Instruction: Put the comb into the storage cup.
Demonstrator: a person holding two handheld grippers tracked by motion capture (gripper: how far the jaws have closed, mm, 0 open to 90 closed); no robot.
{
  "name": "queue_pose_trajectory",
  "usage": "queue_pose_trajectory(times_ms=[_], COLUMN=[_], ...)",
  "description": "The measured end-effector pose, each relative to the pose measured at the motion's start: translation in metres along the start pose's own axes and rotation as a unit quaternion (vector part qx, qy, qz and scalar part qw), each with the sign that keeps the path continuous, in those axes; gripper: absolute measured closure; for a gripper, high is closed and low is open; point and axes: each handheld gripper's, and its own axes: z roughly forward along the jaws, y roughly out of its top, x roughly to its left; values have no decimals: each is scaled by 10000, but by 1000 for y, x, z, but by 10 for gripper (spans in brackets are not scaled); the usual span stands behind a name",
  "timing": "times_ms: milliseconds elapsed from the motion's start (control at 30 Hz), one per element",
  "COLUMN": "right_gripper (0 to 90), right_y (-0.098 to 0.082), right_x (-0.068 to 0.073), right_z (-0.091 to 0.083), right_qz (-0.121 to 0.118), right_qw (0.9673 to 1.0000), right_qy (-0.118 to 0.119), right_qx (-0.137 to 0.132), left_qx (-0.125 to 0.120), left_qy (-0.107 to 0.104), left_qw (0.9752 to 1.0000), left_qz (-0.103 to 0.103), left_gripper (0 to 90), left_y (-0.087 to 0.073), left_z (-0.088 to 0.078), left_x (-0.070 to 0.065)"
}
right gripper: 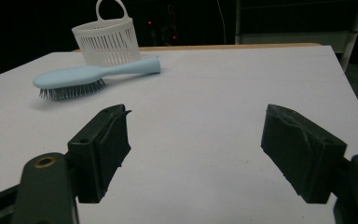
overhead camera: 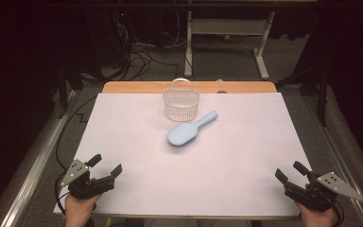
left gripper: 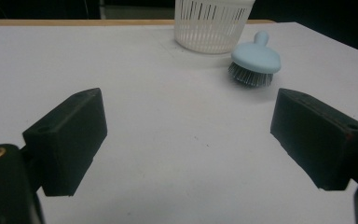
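Observation:
A light blue hairbrush (overhead camera: 189,130) lies bristles down near the middle of the white table (overhead camera: 123,123), its handle pointing to the far right. Just behind it stands a white slatted basket (overhead camera: 181,101) with a loop handle. The brush (left gripper: 255,60) and basket (left gripper: 213,23) appear ahead in the left gripper view, and the brush (right gripper: 88,77) and basket (right gripper: 106,39) to the upper left in the right gripper view. My left gripper (overhead camera: 108,166) rests open at the near left corner. My right gripper (overhead camera: 290,171) rests open at the near right corner. Both hold nothing.
The table has a wooden strip (overhead camera: 137,87) along its far edge. Beyond it are floor cables (overhead camera: 137,56) and a white desk frame (overhead camera: 227,33). Dark stands flank the table on both sides.

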Motion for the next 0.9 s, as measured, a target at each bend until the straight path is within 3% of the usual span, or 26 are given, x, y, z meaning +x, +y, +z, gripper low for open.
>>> queue_pose_trajectory(times_ms=[900], right_gripper=[246], right_y=[1], right_x=[1], right_z=[-1], right_qz=[-18], right_qw=[10000], right_qy=[34], right_qx=[-32], left_qx=[10], left_qy=[-12], left_qw=[10000], left_qz=[45], left_gripper=[99], left_y=[0], left_z=[0], left_x=[0])
